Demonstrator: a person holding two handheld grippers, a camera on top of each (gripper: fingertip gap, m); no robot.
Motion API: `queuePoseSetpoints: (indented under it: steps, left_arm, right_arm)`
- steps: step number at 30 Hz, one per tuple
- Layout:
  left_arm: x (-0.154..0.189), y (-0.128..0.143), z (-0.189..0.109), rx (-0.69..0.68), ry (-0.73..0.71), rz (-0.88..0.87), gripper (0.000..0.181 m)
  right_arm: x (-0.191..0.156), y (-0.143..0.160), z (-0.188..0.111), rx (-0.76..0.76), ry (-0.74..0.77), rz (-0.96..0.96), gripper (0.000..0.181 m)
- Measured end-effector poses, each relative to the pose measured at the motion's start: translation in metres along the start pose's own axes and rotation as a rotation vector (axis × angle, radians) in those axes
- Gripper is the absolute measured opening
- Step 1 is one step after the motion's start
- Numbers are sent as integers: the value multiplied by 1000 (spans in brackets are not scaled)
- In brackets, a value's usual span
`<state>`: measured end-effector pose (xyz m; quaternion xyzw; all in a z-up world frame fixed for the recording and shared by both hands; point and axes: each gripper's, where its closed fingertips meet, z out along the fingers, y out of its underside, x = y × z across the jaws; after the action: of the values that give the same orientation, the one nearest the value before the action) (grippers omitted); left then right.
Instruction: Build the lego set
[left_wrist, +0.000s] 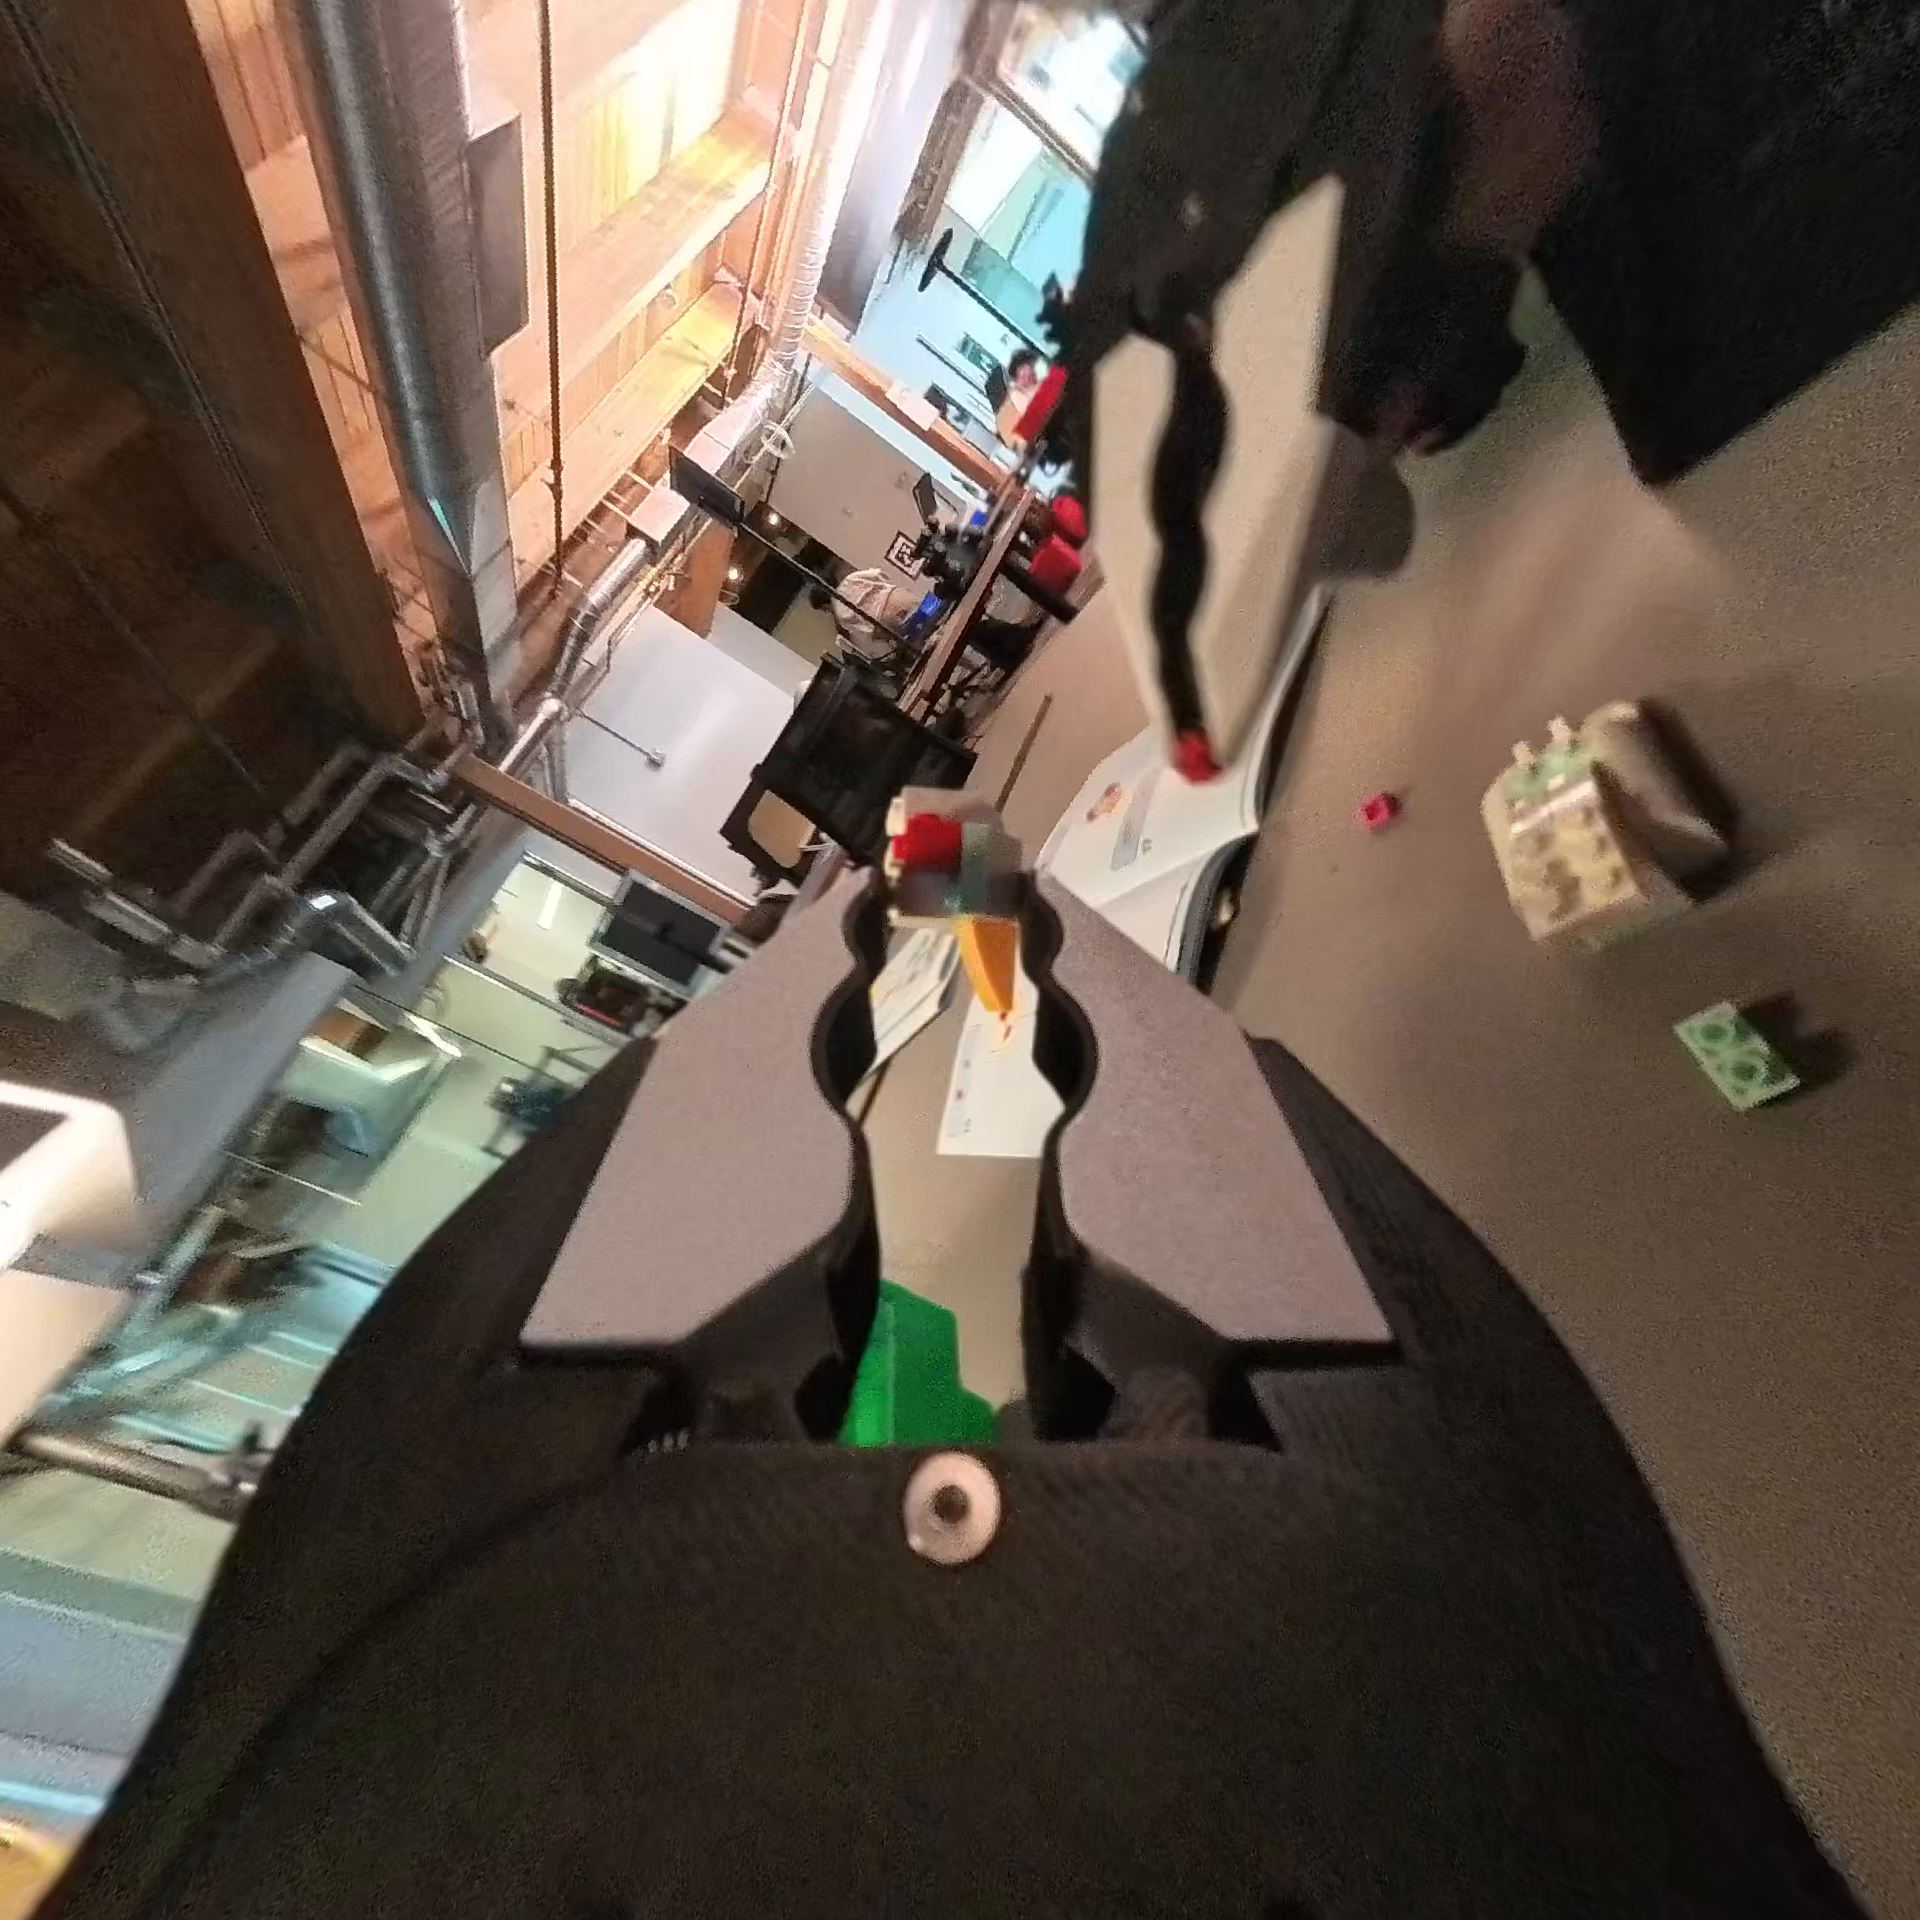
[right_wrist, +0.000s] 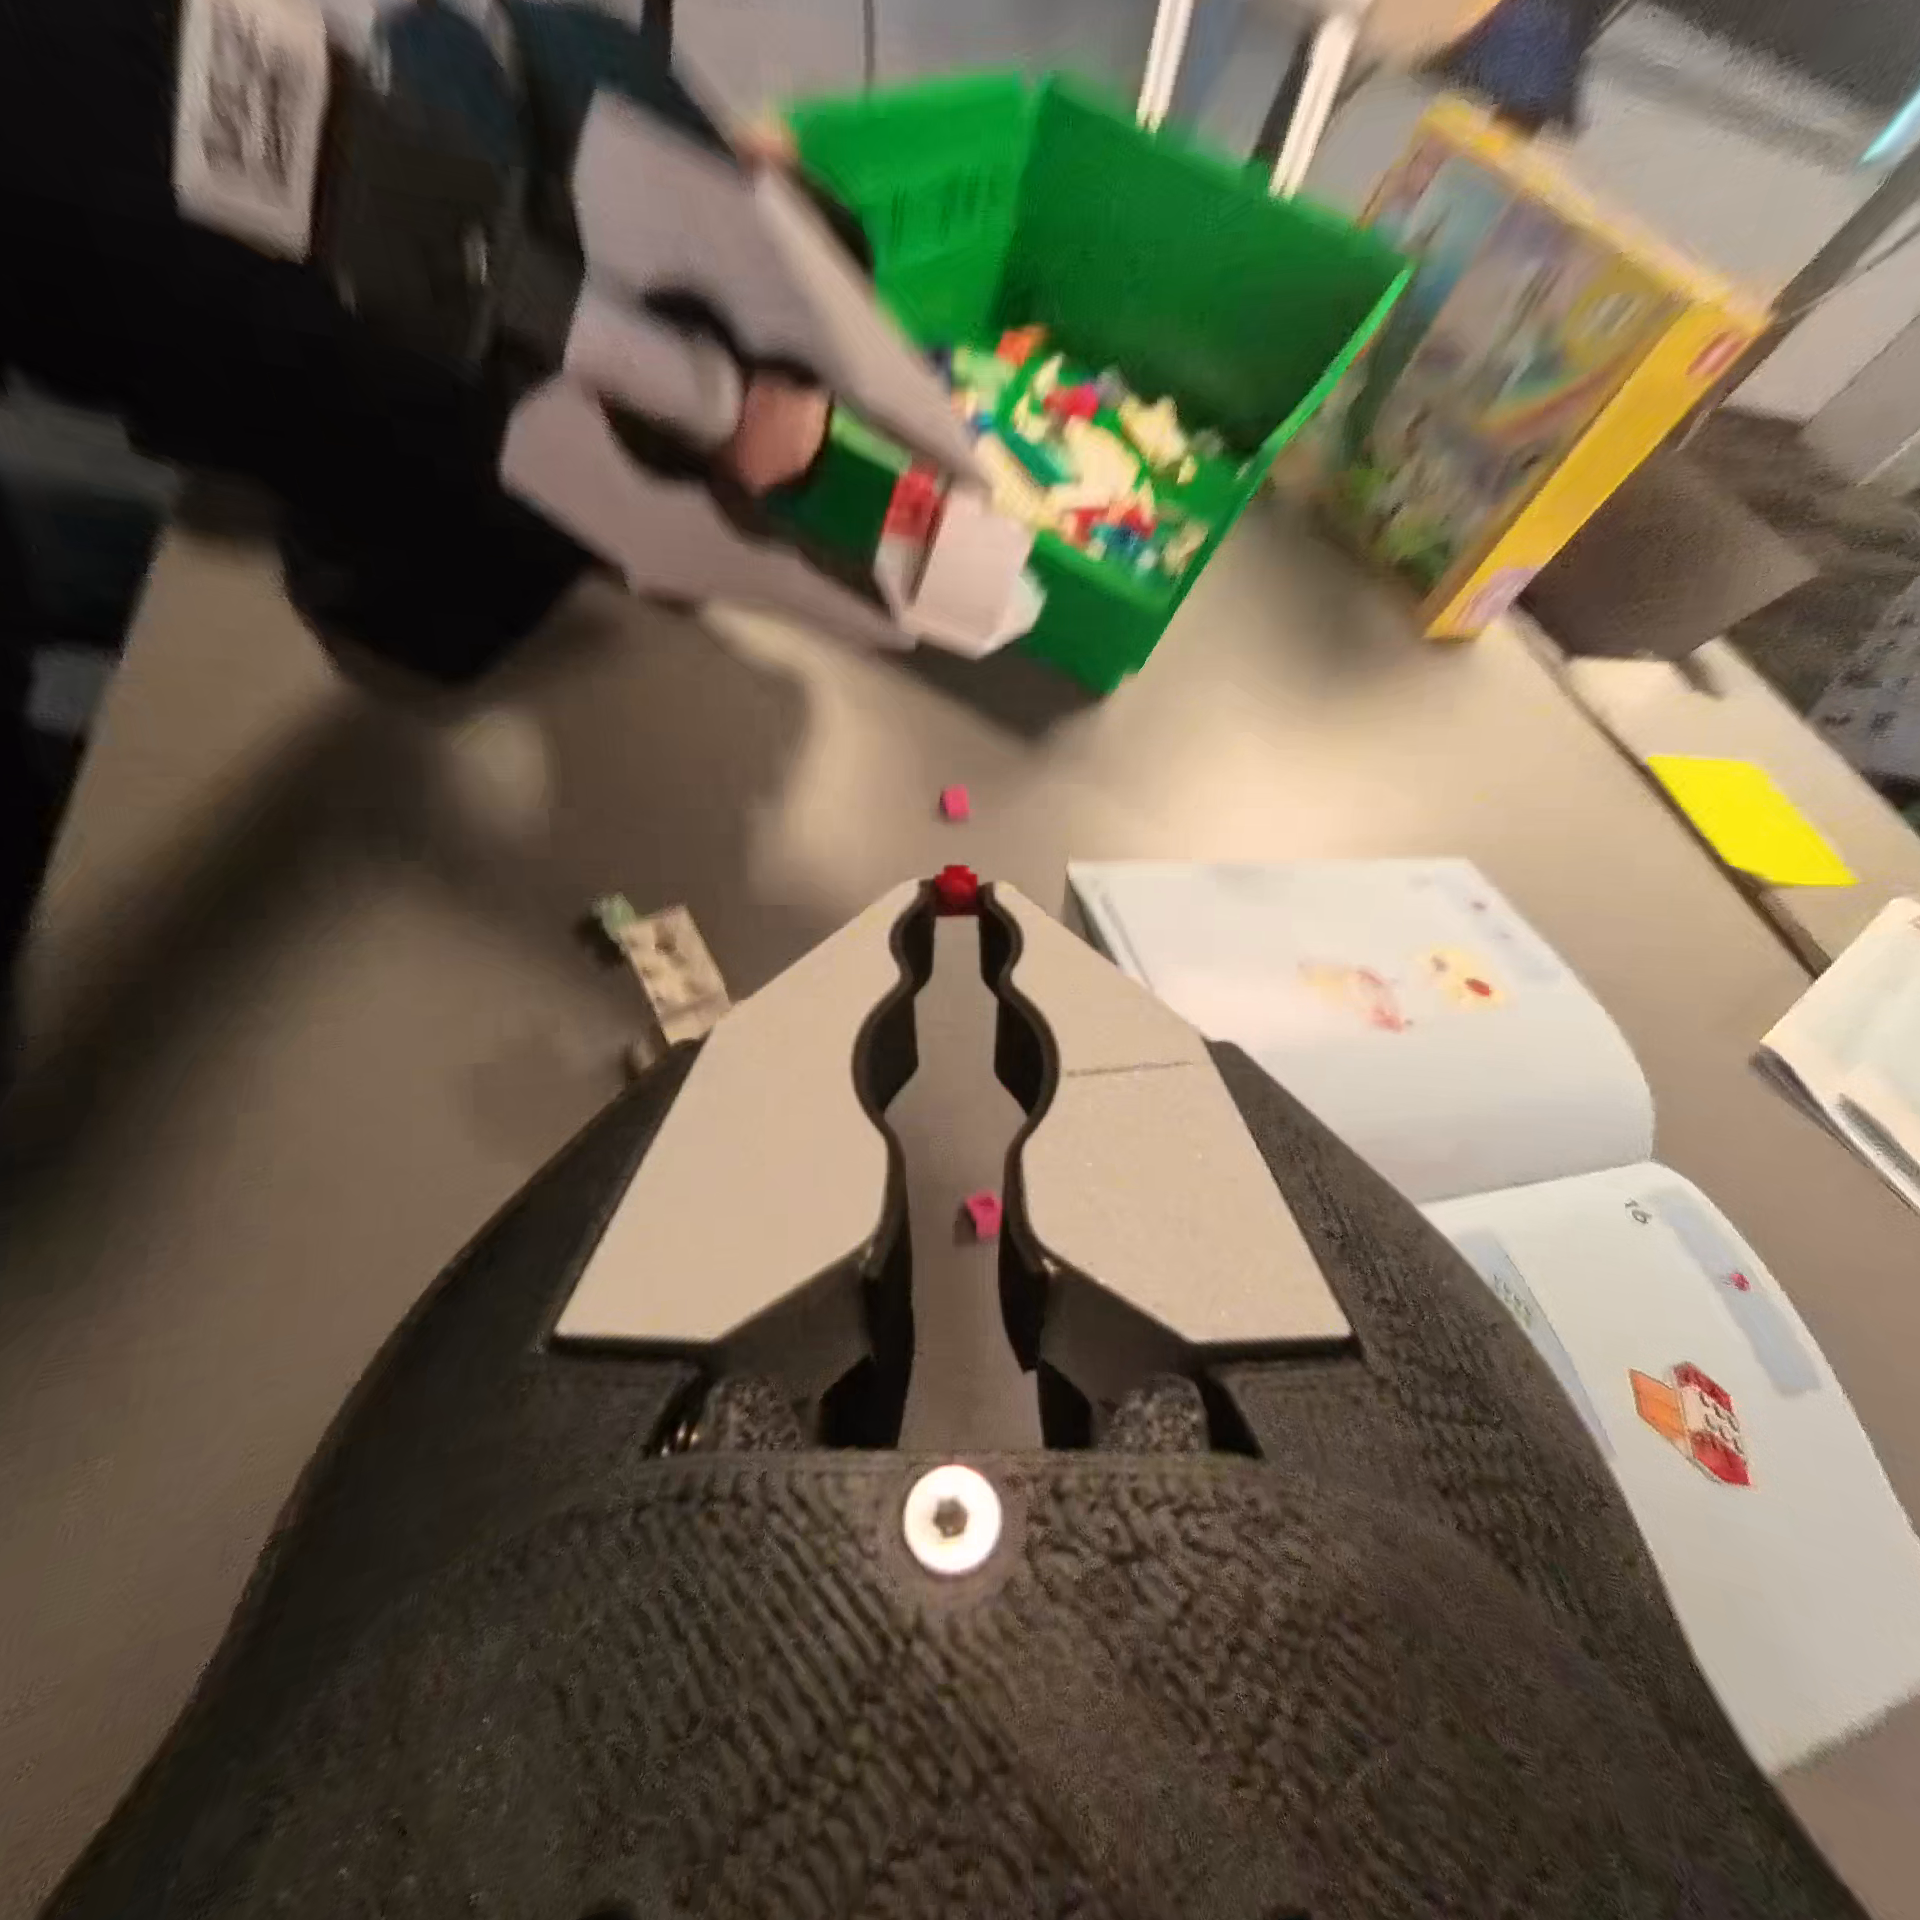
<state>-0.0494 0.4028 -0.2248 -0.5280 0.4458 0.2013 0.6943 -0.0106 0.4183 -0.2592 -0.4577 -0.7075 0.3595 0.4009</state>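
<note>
**Two small pieces held aloft, ready to be joined**

While both pieces hang above the grey worktop (right_wrist: 312, 831), the build waits on a fiddly join. The right gripper (right_wrist: 956, 891) is pinching a tiny red stud brick (right_wrist: 955, 891) at the very tips of its fingers. The left gripper (left_wrist: 951, 883), tipped over on its side, is clamped on a small sub-assembly (left_wrist: 940, 862) of red, white and grey bricks with an orange wedge (left_wrist: 992, 961) jutting from it; in the right wrist view it hovers in front of the green parts bin (right_wrist: 1195, 343).

The open instruction booklet (right_wrist: 1351, 1018) lies on the worktop just beside the right gripper. Two loose pink bricks (right_wrist: 954, 801) sit apart on the bare surface, and a small pale green-and-white build (left_wrist: 1569, 842) and a green plate (left_wrist: 1737, 1055) rest further off. The set's box (right_wrist: 1538, 343) stands next to the bin.

The red brick looks the riskier of the two: it is held only by its edges, so a push that meets the studs slightly off-square could pop it free or twist it between the tips. The sub-assembly is also gripped near the tips, and pressure from the side might pivot it or split its layers. Both views are blurred, so exact alignment is hard to judge.
</note>
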Motion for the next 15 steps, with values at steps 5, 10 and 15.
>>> queuePoseSetpoints:
  steps: [5, 10, 15]
  left_arm:
    - [19, -2, 3, -24, 13, 238, 24]
    - [32, -1, 5, -37, 55, 312, 24]
    - [37, 2, 6, -52, 88, 296, 24]
  right_arm:
    - [-9, 17, -2, -42, -70, 131, 6]
    - [-26, 71, -20, -340, -178, 154, 6]
    - [-33, 89, -38, -477, -259, 101, 7]
